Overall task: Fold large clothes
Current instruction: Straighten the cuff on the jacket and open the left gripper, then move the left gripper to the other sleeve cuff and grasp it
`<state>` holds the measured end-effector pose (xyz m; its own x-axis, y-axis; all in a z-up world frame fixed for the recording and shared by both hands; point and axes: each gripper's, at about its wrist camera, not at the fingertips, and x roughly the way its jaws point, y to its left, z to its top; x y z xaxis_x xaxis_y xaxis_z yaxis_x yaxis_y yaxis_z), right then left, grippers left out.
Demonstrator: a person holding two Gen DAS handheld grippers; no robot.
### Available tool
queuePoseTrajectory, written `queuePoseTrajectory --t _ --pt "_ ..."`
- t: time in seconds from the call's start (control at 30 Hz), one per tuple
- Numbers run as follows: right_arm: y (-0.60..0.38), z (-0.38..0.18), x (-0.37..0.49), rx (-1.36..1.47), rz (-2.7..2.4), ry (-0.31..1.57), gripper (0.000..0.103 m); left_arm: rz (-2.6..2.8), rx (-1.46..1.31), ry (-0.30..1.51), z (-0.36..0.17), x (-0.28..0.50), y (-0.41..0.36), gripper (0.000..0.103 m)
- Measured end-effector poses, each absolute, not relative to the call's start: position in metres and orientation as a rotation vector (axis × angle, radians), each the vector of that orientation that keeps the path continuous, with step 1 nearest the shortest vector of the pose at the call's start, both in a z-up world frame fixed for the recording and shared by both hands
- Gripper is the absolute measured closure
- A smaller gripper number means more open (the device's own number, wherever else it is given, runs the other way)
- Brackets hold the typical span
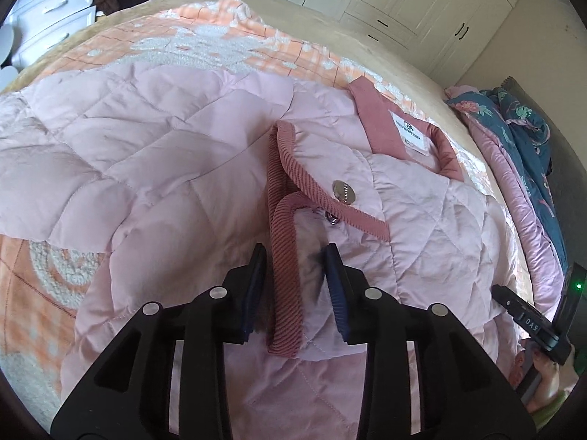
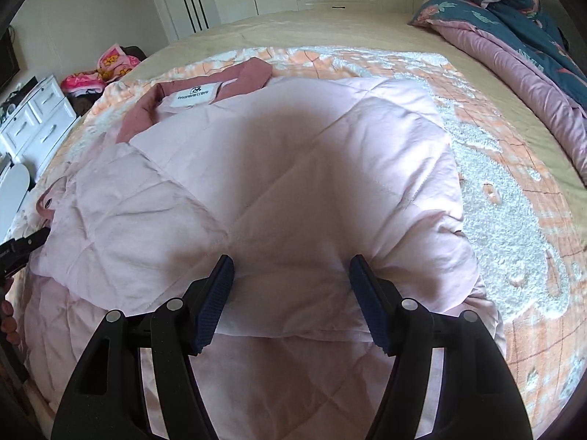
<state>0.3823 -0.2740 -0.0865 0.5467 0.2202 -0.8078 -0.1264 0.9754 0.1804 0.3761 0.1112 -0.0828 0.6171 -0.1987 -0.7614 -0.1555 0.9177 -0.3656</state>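
Pink and quilted, the jacket [image 1: 176, 168] lies spread on an orange-and-white blanket [image 1: 205, 40] that covers the middle of the bed [image 2: 330, 29], collar [image 1: 378, 124] toward the far edge and the bulk of the body reaching to the near edge. Laid flat like this, it gives both grippers a broad, steady surface to fold against. One side seems already turned in over the chest, probably to narrow the jacket before it is halved.

The left gripper [image 1: 295, 256] sits at the front opening, its fingers partly apart on either side of the ribbed trim [image 1: 284, 293]; whether the pads actually pinch the cloth I cannot tell, though they look close to it. A silver snap [image 1: 344, 191] lies just beyond.

The right gripper [image 2: 291, 267] hovers over the folded panel near the bed's near edge, fingers wide apart and holding nothing, the puffed fabric swelling between them.
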Motion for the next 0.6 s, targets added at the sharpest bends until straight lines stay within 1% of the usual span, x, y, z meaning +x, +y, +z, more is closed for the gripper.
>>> queuePoseTrajectory --t 0.03,0.07,0.1,0.17,0.2,0.23,0.27,0.3,0.33,0.37,0.4,0.43,0.6 --pt "-0.274 -0.083 0.381 0.12 0.216 0.967 0.032 -0.025 -0.424 0.916 -0.08 0.376 0.112 0.073" --pt "-0.274 -0.078 0.377 0.144 0.228 0.955 0.03 -0.029 -0.427 0.914 -0.078 0.375 0.111 0.065" --pt "-0.274 -0.073 0.374 0.158 0.238 0.946 0.03 -0.032 -0.428 0.91 -0.074 0.374 0.11 0.055" --pt "-0.271 -0.064 0.368 0.167 0.248 0.928 0.03 -0.026 -0.422 0.902 -0.066 0.37 0.111 0.047" --pt "-0.267 -0.058 0.364 0.168 0.256 0.915 0.028 -0.026 -0.425 0.898 -0.061 0.367 0.113 0.043" --pt "-0.264 -0.054 0.361 0.169 0.266 0.904 0.023 -0.024 -0.429 0.897 -0.058 0.365 0.114 0.04" --pt "-0.261 -0.048 0.357 0.171 0.273 0.888 0.012 -0.02 -0.436 0.894 -0.055 0.362 0.117 0.035" --pt "-0.258 -0.043 0.354 0.172 0.277 0.873 0.007 -0.012 -0.444 0.888 -0.051 0.358 0.12 0.03" --pt "-0.254 -0.038 0.351 0.171 0.286 0.861 0.007 -0.006 -0.447 0.883 -0.048 0.356 0.123 0.028" --pt "-0.25 -0.033 0.349 0.17 0.295 0.853 0.007 0.006 -0.449 0.874 -0.045 0.352 0.127 0.023" --pt "-0.245 -0.029 0.348 0.167 0.301 0.85 0.007 0.02 -0.45 0.869 -0.042 0.349 0.13 0.013" --pt "-0.24 -0.025 0.347 0.166 0.308 0.846 0.007 0.036 -0.454 0.866 -0.04 0.346 0.135 0.01" --pt "-0.21 -0.006 0.339 0.157 0.356 0.816 0.007 0.129 -0.482 0.841 -0.03 0.331 0.164 0.009"
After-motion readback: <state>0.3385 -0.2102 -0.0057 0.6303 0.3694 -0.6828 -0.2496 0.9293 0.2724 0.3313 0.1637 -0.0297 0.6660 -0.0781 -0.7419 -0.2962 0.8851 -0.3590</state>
